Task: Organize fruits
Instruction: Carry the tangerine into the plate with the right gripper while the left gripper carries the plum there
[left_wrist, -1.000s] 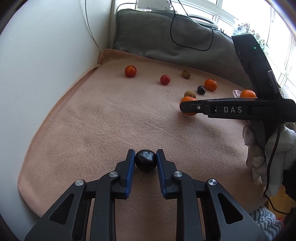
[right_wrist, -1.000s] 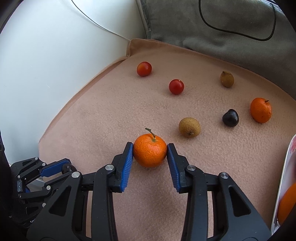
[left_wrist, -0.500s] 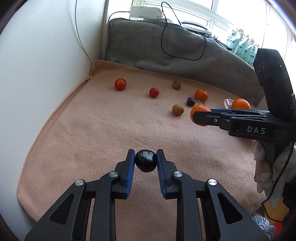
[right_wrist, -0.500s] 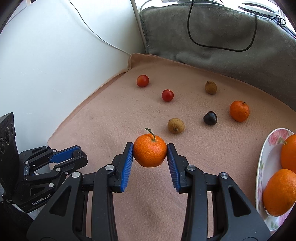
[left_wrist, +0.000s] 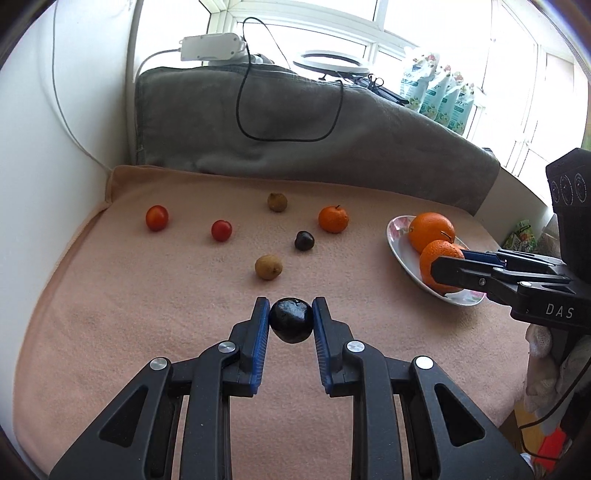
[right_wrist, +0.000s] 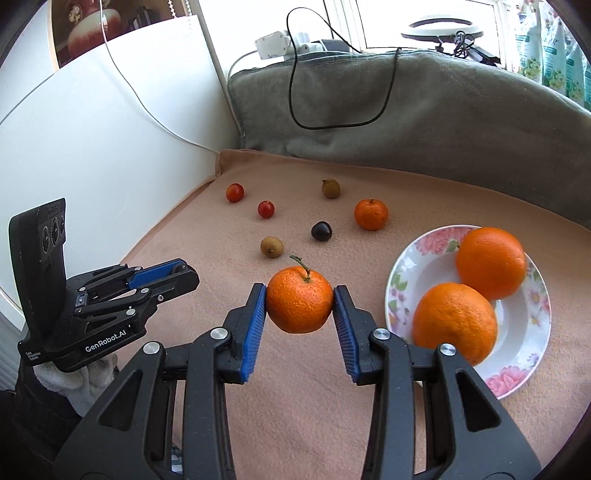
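Left wrist view: the left gripper (left_wrist: 290, 320) clamps a dark plum (left_wrist: 290, 320) between its blue pads, lifted above the near middle of the peach blanket (left_wrist: 110, 314). Right wrist view: the right gripper (right_wrist: 300, 305) grasps a stemmed mandarin (right_wrist: 300, 304) between its blue pads, held clear of the blanket (right_wrist: 221, 258) and just left of the floral plate (right_wrist: 532, 354).

The plate sits near the blanket's right edge and carries two large oranges (right_wrist: 454, 321), touching each other. In the left wrist view the right gripper (left_wrist: 443, 267) enters from the right, its mandarin (left_wrist: 434, 254) in front of the plate (left_wrist: 400, 251).

Six fruits lie loose toward the far edge of the blanket:
- two red cherry tomatoes (left_wrist: 157, 218), nearest the far left corner, near each other but apart;
- a brown longan (left_wrist: 277, 202), farthest back;
- a small mandarin (left_wrist: 333, 219) to its right;
- a second dark plum (left_wrist: 304, 240) just in front of that mandarin, apart from it;
- another brown longan (left_wrist: 268, 267) nearest the grippers.

A grey cushion (left_wrist: 295, 129) with a looped black cable (left_wrist: 288, 110) borders the far edge; a white wall (left_wrist: 55, 166) borders the left edge.
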